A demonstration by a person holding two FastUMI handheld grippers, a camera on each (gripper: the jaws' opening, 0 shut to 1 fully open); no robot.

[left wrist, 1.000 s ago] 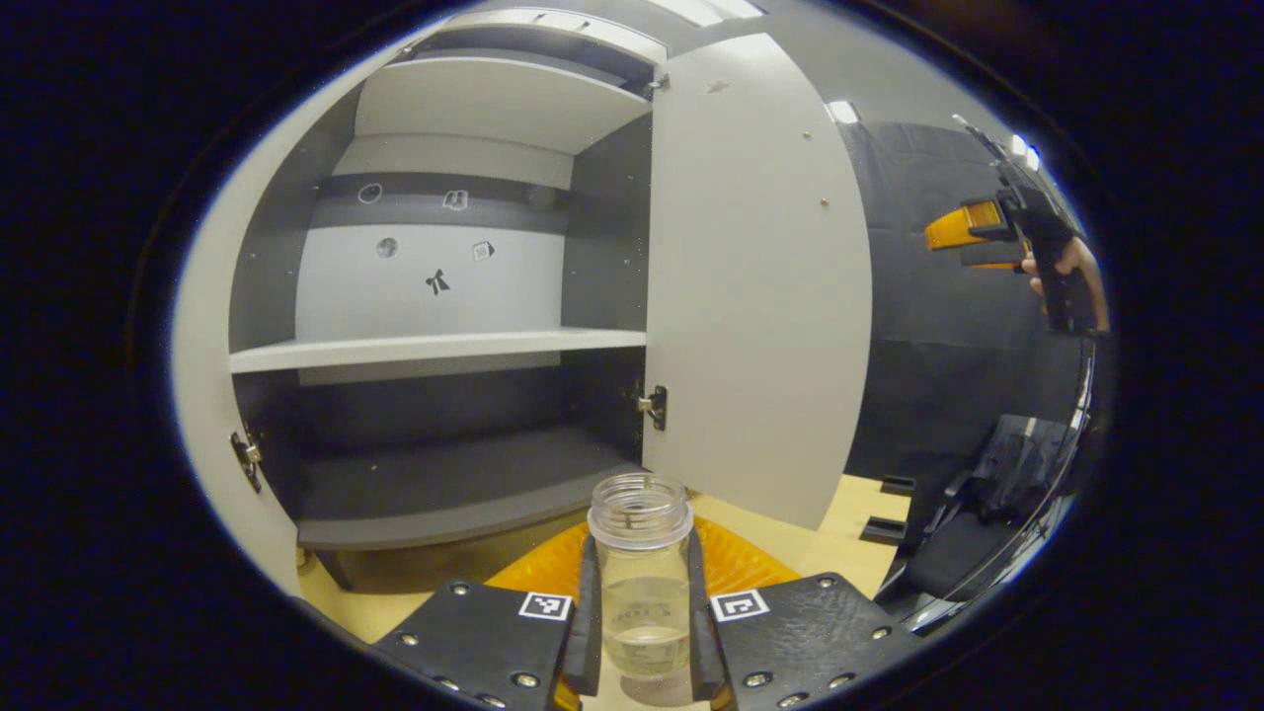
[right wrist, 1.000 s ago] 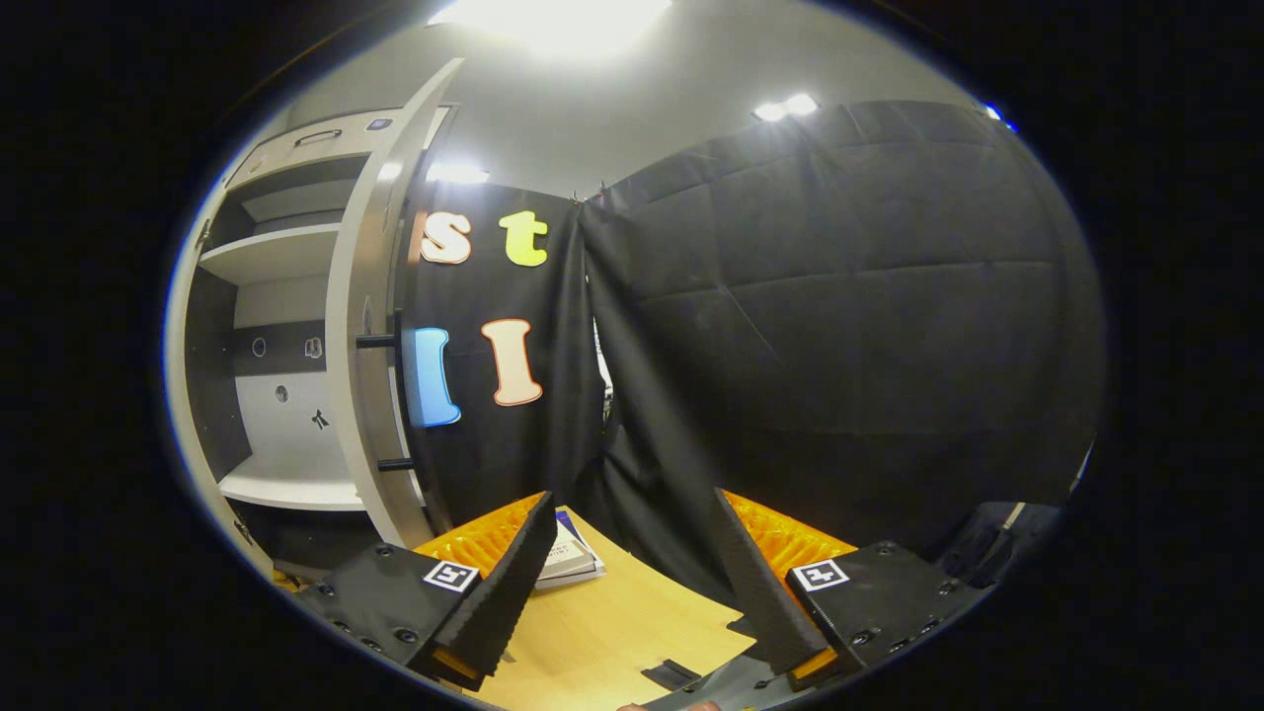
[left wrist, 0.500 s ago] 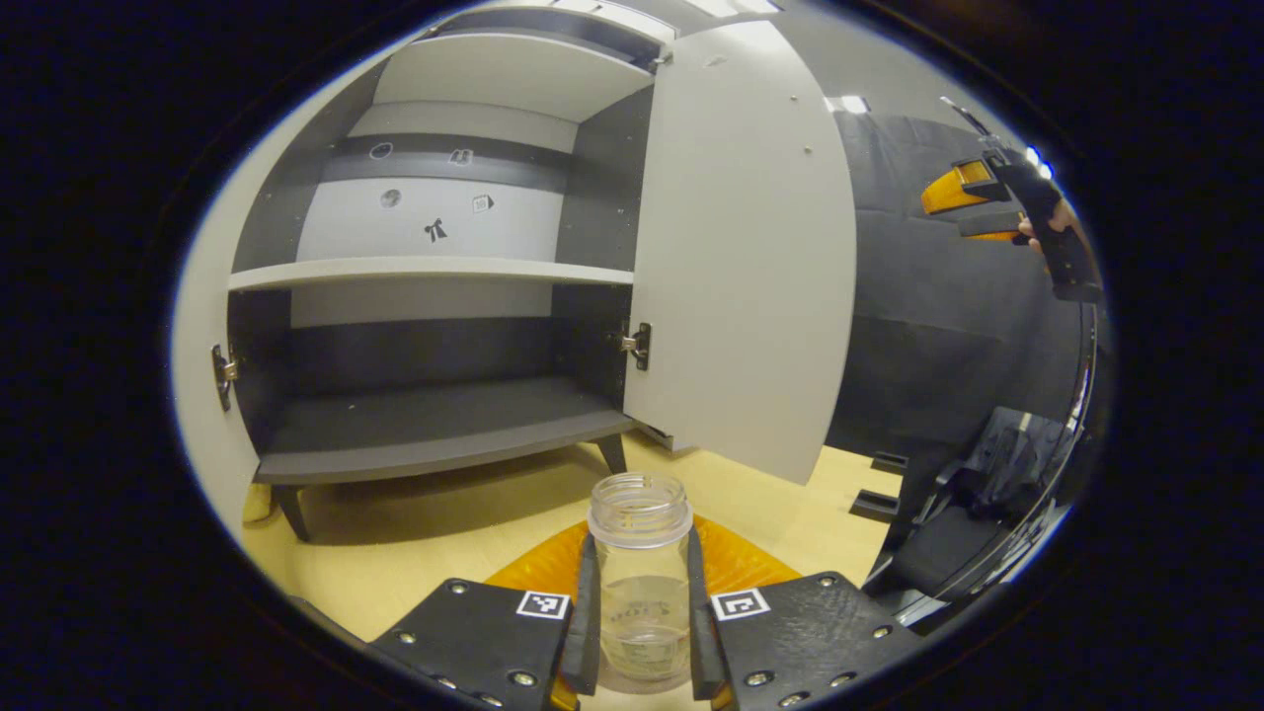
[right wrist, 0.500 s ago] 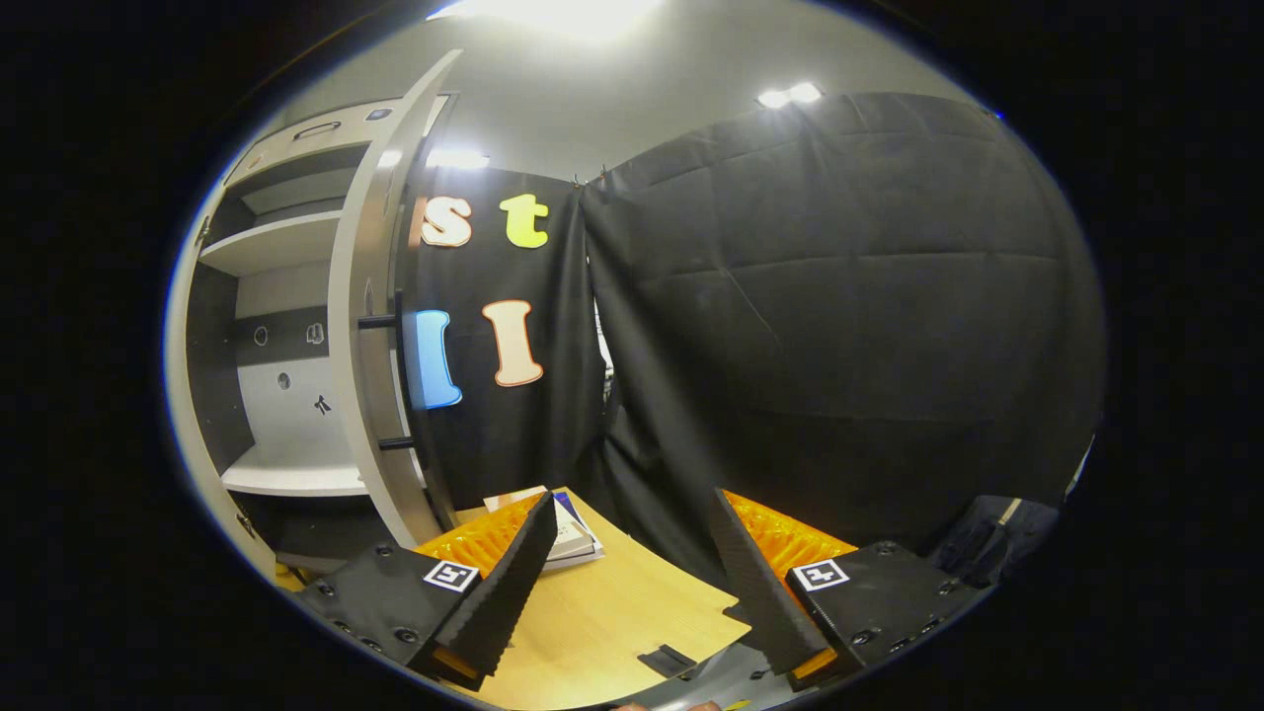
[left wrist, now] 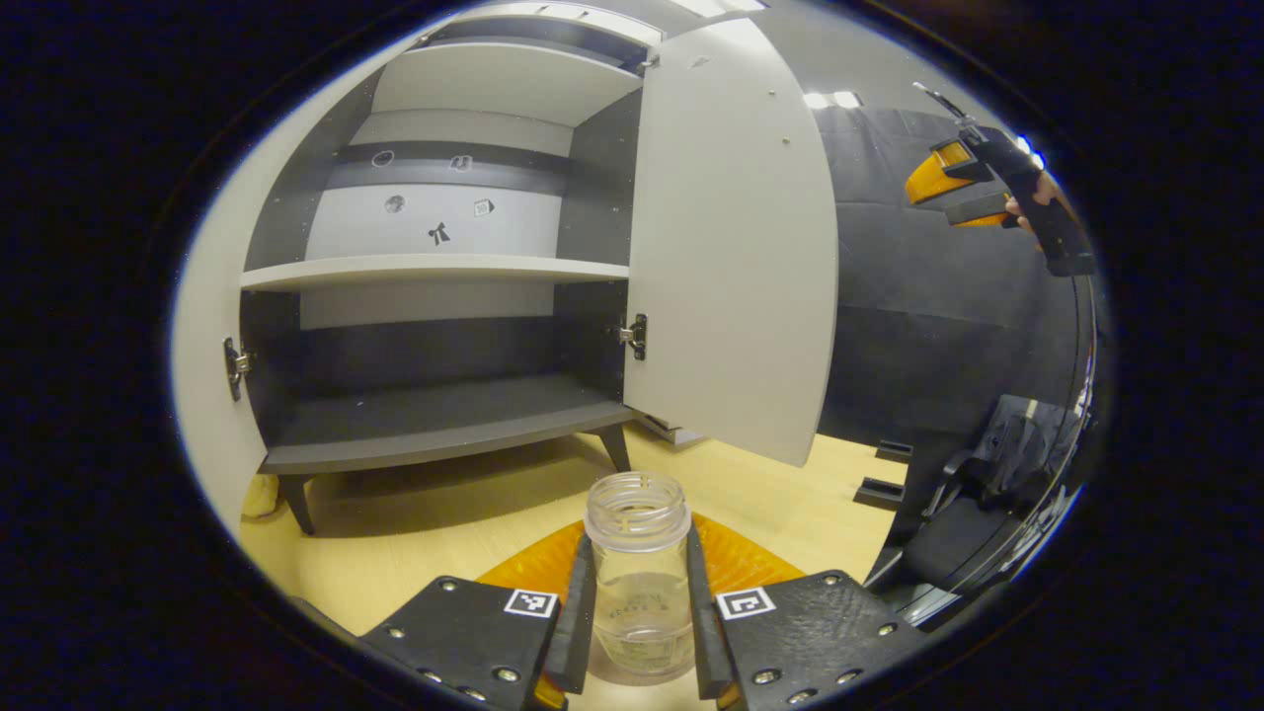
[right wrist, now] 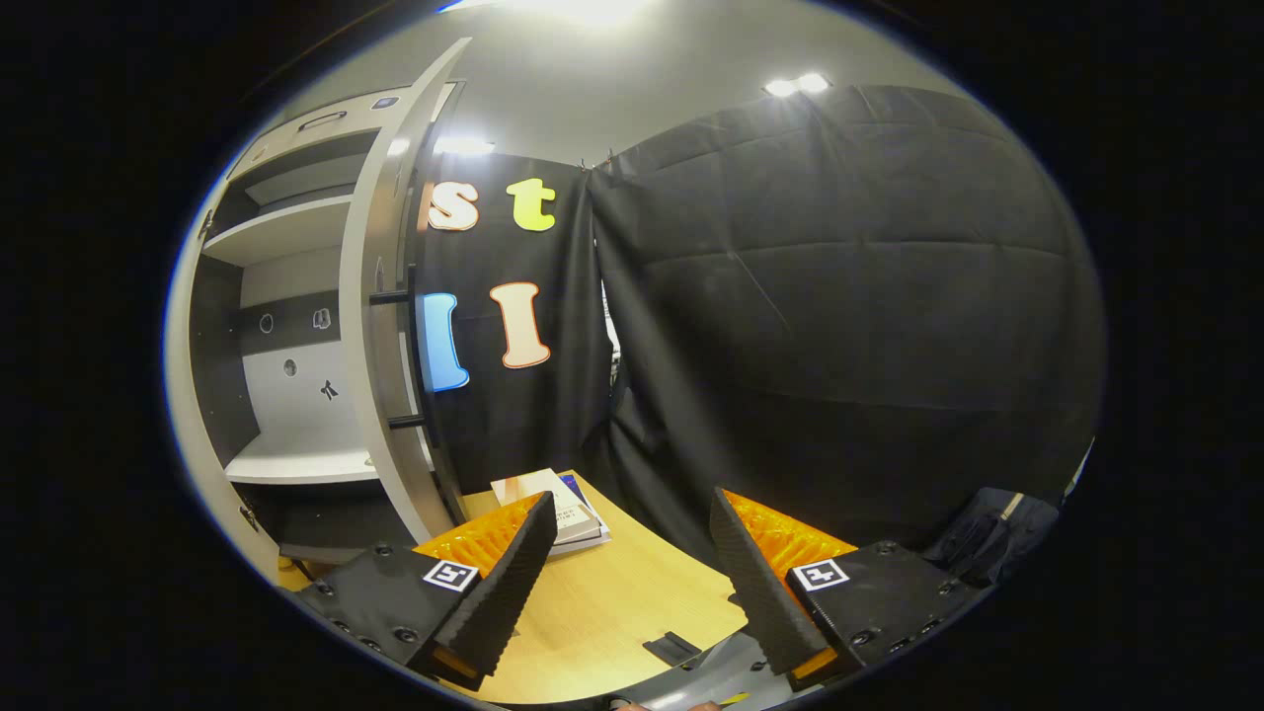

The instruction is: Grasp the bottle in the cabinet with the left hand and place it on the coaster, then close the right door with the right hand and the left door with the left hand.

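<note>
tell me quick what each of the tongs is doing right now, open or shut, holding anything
Left tongs: shut on the clear bottle, out in front of the open cabinet.
Right tongs: open, holding nothing, raised near the right door.

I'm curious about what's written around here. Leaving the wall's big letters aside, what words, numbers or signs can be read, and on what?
No text is legible.
bottle: faint print, too blurred to read.
books: cover print too small to read.
stickers on the cabinet's back: small pictures, no legible words.
square markers on the left gripper and right gripper: patterns, not words.
</note>
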